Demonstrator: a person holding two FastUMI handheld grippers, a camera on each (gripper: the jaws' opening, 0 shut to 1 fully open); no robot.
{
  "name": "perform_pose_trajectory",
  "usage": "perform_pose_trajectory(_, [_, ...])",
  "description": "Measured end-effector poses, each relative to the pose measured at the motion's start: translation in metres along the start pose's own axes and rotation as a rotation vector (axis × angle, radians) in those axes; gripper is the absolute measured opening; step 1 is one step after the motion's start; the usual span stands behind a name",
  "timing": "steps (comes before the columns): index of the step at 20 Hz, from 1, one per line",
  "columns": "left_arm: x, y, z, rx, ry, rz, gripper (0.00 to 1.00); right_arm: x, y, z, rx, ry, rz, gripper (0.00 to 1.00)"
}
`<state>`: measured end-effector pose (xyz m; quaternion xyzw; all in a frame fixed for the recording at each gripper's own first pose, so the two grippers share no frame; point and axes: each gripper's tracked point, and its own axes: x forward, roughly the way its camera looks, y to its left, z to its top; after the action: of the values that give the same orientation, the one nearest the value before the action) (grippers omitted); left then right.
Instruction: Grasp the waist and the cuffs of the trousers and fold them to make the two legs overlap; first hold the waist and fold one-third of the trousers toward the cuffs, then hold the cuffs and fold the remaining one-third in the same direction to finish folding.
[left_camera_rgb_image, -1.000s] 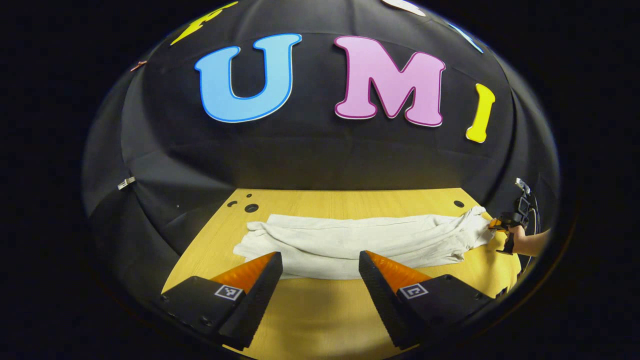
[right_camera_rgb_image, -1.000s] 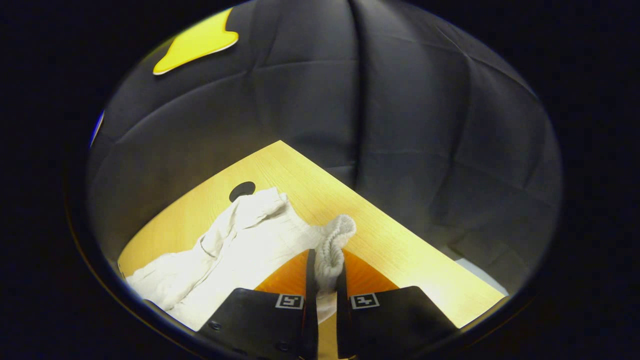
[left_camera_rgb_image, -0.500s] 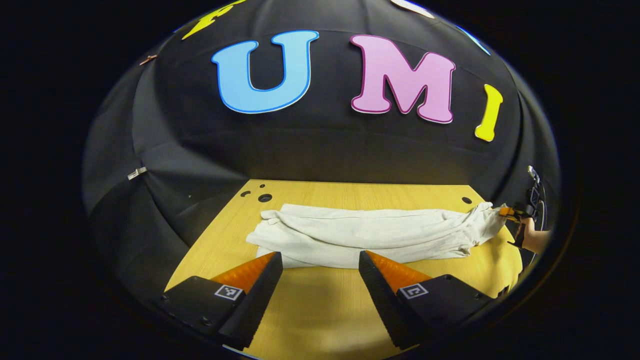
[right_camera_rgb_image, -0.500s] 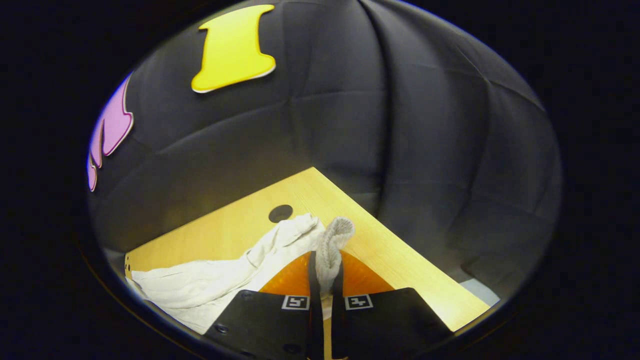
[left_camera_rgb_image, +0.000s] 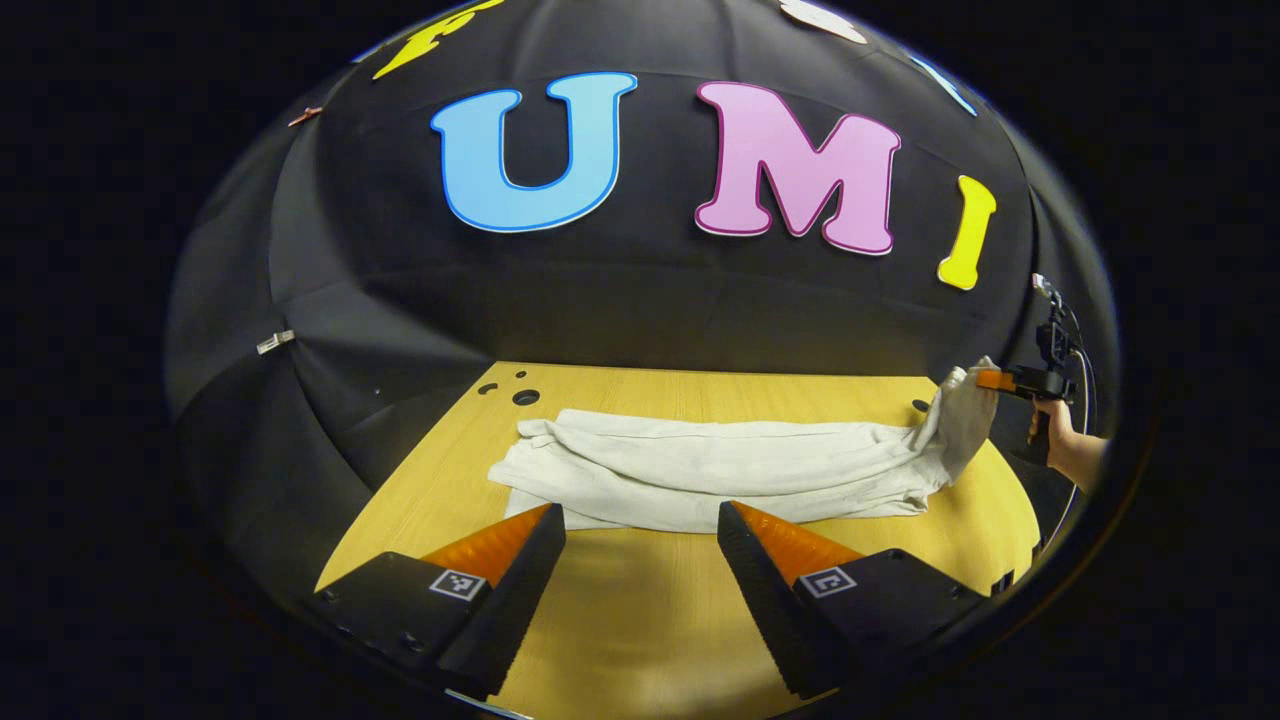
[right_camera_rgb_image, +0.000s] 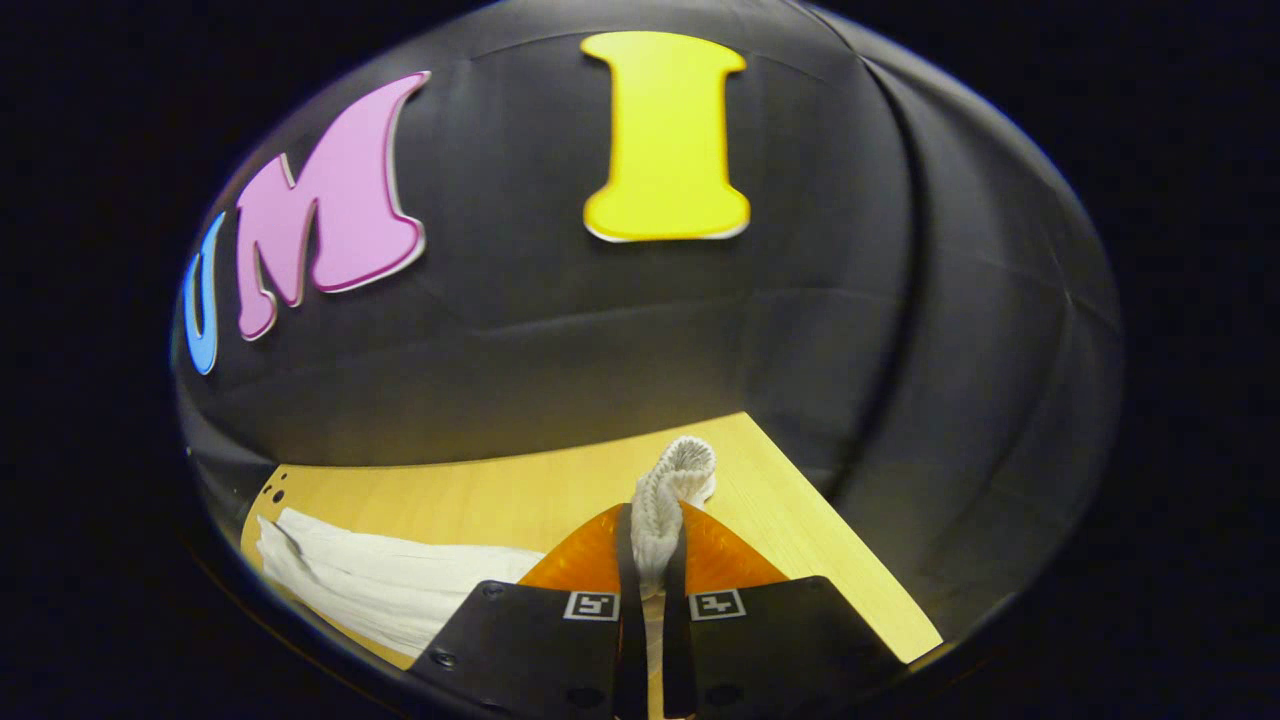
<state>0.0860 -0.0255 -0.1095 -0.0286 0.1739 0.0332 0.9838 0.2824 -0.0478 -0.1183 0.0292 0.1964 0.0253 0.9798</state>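
A light wooden surface (left_camera_rgb_image: 640, 610) with a visible grain sits inside a booth walled in black cloth (left_camera_rgb_image: 640, 300). Near the surface's far left corner are small dark round holes (left_camera_rgb_image: 524, 397), one larger than the others. Another dark hole (left_camera_rgb_image: 918, 405) lies near the far right corner. A small pale clip (left_camera_rgb_image: 275, 342) is fastened to the cloth wall on the left. The cloth hangs in soft folds and creases.

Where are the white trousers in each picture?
Left gripper view: the trousers lie across the middle of the table, their right end lifted by the far hand-held gripper.
Right gripper view: trousers at lower left, their bunched end pinched between the fingers.
Shared landmark: the wooden table.
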Motion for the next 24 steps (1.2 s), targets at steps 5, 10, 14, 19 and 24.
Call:
perform_pose_trajectory(5, [-0.008,0.011,-0.014,-0.086,0.006,0.021,0.98,-0.005,0.058,0.017,-0.110,-0.027,0.137,0.10])
perform_pose_trajectory(10, [-0.010,0.038,-0.030,-0.181,0.009,0.076,0.98,-0.012,0.150,-0.012,-0.126,-0.003,0.284,0.10])
perform_pose_trajectory(14, [-0.017,0.056,-0.049,-0.253,0.021,0.145,0.95,-0.016,0.204,-0.056,-0.106,0.068,0.370,0.10])
perform_pose_trajectory(19, [-0.015,0.051,-0.070,-0.256,0.071,0.147,0.95,-0.022,0.252,-0.109,-0.110,0.154,0.421,0.11])
perform_pose_trajectory(24, [-0.010,0.050,-0.061,-0.236,0.074,0.136,0.95,-0.047,0.283,-0.146,-0.083,0.251,0.498,0.22])
